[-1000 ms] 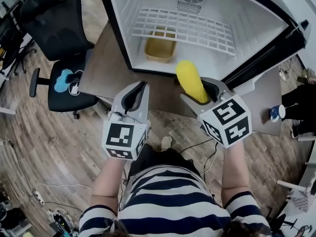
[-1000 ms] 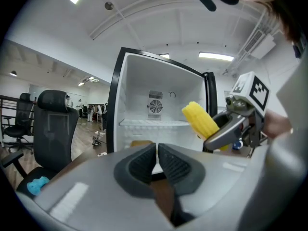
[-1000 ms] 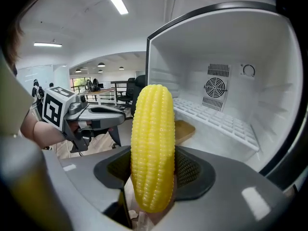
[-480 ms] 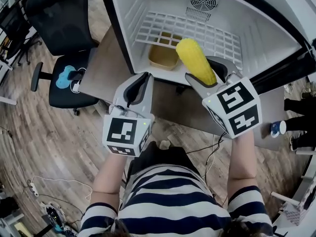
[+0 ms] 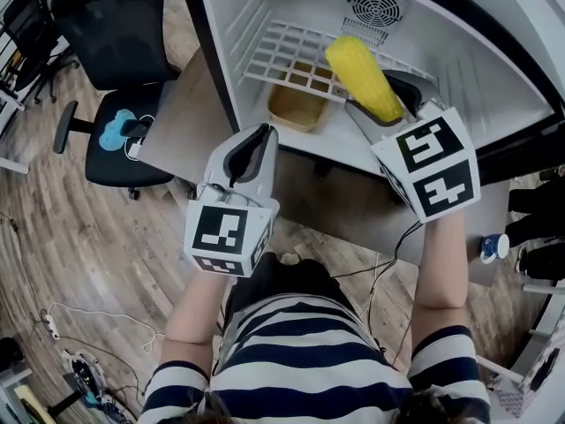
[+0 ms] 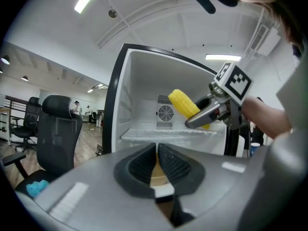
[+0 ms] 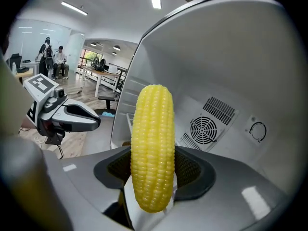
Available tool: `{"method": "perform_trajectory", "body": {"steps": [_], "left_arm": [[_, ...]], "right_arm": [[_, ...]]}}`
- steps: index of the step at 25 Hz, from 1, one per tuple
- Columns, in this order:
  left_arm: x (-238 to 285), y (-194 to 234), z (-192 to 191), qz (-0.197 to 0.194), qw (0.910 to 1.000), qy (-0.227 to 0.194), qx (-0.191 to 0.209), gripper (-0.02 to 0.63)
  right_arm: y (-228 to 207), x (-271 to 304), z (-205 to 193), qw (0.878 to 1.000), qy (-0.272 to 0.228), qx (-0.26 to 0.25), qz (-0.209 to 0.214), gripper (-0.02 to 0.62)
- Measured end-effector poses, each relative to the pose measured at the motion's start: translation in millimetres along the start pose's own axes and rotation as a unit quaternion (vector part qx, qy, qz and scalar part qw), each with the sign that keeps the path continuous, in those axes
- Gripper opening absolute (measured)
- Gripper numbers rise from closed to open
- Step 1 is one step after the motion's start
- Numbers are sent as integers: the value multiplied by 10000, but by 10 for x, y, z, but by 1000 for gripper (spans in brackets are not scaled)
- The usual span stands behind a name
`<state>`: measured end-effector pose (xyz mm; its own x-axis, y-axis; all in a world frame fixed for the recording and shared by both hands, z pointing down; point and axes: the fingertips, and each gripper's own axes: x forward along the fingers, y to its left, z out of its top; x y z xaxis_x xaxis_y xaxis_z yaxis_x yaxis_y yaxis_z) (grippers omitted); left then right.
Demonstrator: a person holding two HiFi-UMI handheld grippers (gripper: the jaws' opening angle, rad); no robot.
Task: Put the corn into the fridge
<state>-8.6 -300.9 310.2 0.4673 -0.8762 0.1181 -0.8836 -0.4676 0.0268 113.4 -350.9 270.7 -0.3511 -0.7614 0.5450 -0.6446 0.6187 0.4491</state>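
Note:
A yellow corn cob (image 5: 364, 78) stands clamped between the jaws of my right gripper (image 5: 393, 104), which is shut on it. The cob hangs over the white wire shelf (image 5: 300, 56) inside the open fridge (image 5: 494, 69). In the right gripper view the corn (image 7: 152, 148) rises upright from the right gripper (image 7: 153, 170), with the fridge's back wall behind it. My left gripper (image 5: 250, 153) stays outside, in front of the fridge's lower left corner, shut with nothing in it. The left gripper view shows the left gripper (image 6: 157, 165) and the corn (image 6: 184, 104) in the fridge.
A tan tub (image 5: 296, 106) sits below the wire shelf. A round fan vent (image 5: 378, 9) is on the fridge's back wall. The fridge stands on a wooden table (image 5: 185, 122). A black office chair (image 5: 115, 42) is at the left, a blue cup (image 5: 493, 247) at the right.
My right gripper has carried the corn forward from the fridge's front edge to above the wire shelf inside. The left gripper has barely moved.

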Motion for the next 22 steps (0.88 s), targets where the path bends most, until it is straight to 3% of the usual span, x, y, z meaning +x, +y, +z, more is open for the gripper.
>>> {"method": "perform_trajectory", "body": {"steps": [9, 22], "left_arm": [[60, 45, -61, 126, 9999, 19, -49, 0], [96, 137, -122, 261, 9995, 35, -165, 0]], "right_arm": [[-234, 273, -72, 9991, 259, -204, -260, 244], [-253, 576, -210, 9991, 396, 93, 138, 245]]}}
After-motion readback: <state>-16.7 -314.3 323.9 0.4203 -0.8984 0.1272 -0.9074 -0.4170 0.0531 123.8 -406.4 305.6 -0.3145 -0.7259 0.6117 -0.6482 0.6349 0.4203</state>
